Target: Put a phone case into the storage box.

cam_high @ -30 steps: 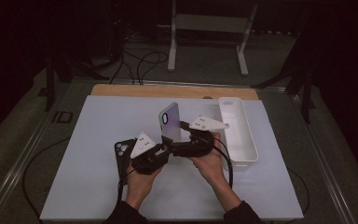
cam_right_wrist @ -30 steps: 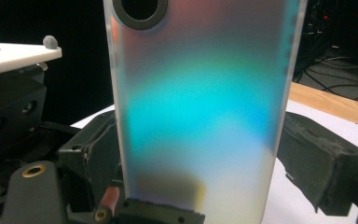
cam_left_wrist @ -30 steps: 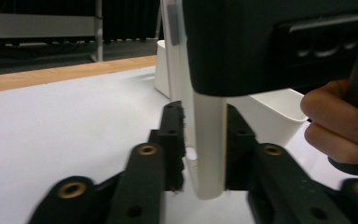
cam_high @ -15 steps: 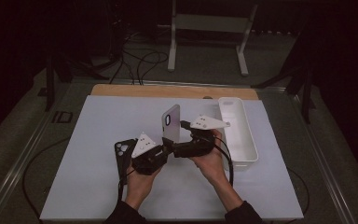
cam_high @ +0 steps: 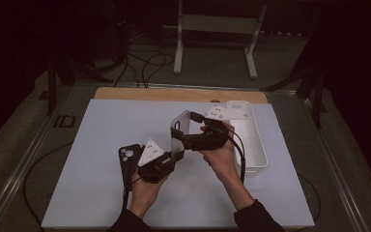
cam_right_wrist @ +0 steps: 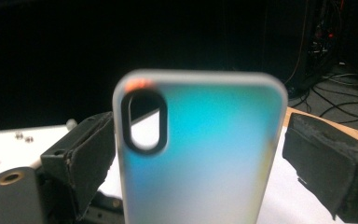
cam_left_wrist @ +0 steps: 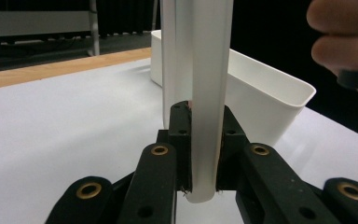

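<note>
Phone case lower edge hidden, pinched by left hand-held gripper

The translucent white phone case with rounded corners and an oval black-rimmed camera cutout stands upright on its short edge, clear of the table. Its lower edge sits clamped between the left gripper's jaws. Its iridescent blue back rises between the right gripper's spread jaws, camera cutout at top.
</note>
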`<state>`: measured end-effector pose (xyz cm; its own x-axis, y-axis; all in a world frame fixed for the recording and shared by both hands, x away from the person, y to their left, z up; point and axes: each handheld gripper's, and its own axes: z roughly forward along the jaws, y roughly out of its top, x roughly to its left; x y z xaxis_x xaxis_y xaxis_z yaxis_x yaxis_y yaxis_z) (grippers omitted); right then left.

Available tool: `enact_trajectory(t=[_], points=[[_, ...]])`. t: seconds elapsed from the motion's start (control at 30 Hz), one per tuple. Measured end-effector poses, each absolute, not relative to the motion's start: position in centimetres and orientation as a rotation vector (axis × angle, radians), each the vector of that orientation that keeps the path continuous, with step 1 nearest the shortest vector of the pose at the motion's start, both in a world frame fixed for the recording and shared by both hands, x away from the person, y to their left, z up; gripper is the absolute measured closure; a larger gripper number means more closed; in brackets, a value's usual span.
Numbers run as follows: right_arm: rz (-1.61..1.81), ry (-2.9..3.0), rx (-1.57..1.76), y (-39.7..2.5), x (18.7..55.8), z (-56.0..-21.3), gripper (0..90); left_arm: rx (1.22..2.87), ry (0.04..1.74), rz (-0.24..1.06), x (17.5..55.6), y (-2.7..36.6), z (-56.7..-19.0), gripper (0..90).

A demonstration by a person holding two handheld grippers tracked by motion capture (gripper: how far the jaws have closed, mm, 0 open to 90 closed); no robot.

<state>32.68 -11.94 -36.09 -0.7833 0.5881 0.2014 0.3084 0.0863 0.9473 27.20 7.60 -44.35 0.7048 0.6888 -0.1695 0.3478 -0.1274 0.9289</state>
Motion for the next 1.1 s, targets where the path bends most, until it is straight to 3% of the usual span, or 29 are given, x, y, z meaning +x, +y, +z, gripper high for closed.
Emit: enact_trajectory(t=[1.1], points=[[1.733,2.175,0.887,-11.88,32.9,-35.8,16.8,1.766,0.808,0.36,27.26,7.37,-44.59,80.8]])
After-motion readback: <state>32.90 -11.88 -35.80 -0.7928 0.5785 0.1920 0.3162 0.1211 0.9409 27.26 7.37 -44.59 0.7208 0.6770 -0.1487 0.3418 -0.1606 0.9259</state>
